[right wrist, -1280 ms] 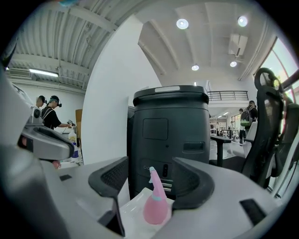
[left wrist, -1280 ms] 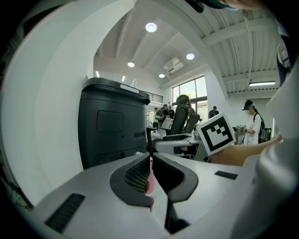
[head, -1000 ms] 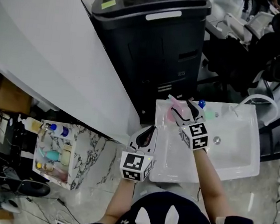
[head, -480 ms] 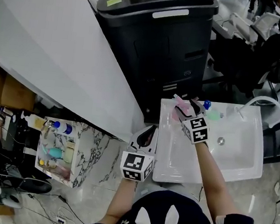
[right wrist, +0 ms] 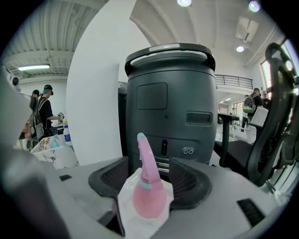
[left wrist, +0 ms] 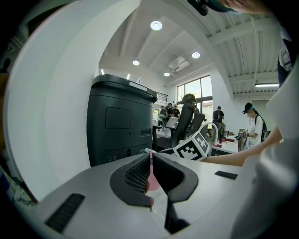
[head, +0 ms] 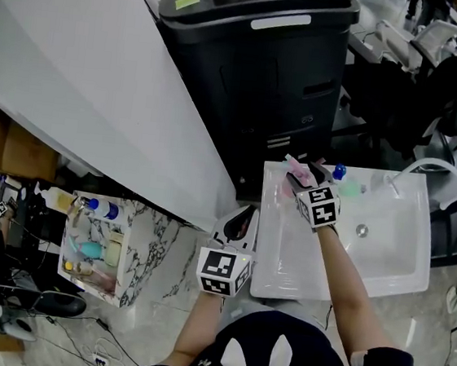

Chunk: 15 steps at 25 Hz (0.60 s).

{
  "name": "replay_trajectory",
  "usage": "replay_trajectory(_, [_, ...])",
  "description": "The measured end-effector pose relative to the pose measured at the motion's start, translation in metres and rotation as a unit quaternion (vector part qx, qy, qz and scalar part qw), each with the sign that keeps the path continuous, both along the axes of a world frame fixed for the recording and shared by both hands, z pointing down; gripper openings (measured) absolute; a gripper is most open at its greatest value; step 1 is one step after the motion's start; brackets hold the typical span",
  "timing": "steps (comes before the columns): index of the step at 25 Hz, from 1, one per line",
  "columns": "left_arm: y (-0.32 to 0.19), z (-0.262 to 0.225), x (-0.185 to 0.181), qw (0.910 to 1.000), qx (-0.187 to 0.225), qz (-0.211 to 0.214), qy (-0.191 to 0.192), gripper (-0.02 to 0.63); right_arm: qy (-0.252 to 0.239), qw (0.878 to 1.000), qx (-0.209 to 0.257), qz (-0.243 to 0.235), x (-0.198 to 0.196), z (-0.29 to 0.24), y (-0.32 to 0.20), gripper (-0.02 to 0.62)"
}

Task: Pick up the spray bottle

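The right gripper [right wrist: 149, 173] is clenched on the pink spray bottle [right wrist: 149, 198]: its 2 jaws press the bottle's rounded body from either side, with a white wrap or label caught against them. The bottle stands nearly upright, its nozzle rising above the jaw tips and leaning slightly left. In the head view this gripper [head: 306, 174] reaches over the far left corner of the white sink [head: 384, 257], the spray bottle [head: 294, 170] showing just beyond its tips. A blue-capped bottle [head: 339, 172] stands just to the gripper's right on the sink's back rim, and the curved faucet [head: 424, 166] sits further right.

Ahead of the right gripper, past the bottle, looms a dark grey machine cabinet [right wrist: 170, 107] with a handle across its top. A black office chair [right wrist: 275, 140] is off to the gripper's right.

The left gripper [left wrist: 150, 161] has its jaws drawn together to a thin slit and carries nothing; only a sliver of pink from beyond shows through the gap. In the head view it [head: 243, 219] hangs at the sink's near left edge, behind and left of the right gripper. To its left stands a marble-patterned rack [head: 143, 250] holding several bottles.
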State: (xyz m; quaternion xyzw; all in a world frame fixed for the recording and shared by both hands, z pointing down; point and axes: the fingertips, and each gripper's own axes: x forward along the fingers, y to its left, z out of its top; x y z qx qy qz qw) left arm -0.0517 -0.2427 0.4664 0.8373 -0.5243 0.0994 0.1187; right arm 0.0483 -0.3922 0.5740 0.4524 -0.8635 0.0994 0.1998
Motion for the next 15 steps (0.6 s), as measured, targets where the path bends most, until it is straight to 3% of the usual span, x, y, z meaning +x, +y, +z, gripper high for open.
replay_trajectory(8, [0.000, 0.003, -0.001, 1.0000, -0.005, 0.000, 0.001, 0.038, -0.003, 1.000, -0.012, 0.001, -0.001, 0.008, -0.005, 0.268])
replay_trajectory(15, [0.000, 0.003, -0.003, 1.0000, -0.006, -0.004, 0.000, 0.038, -0.003, 1.000, -0.013, 0.003, 0.000, 0.010, -0.006, 0.205])
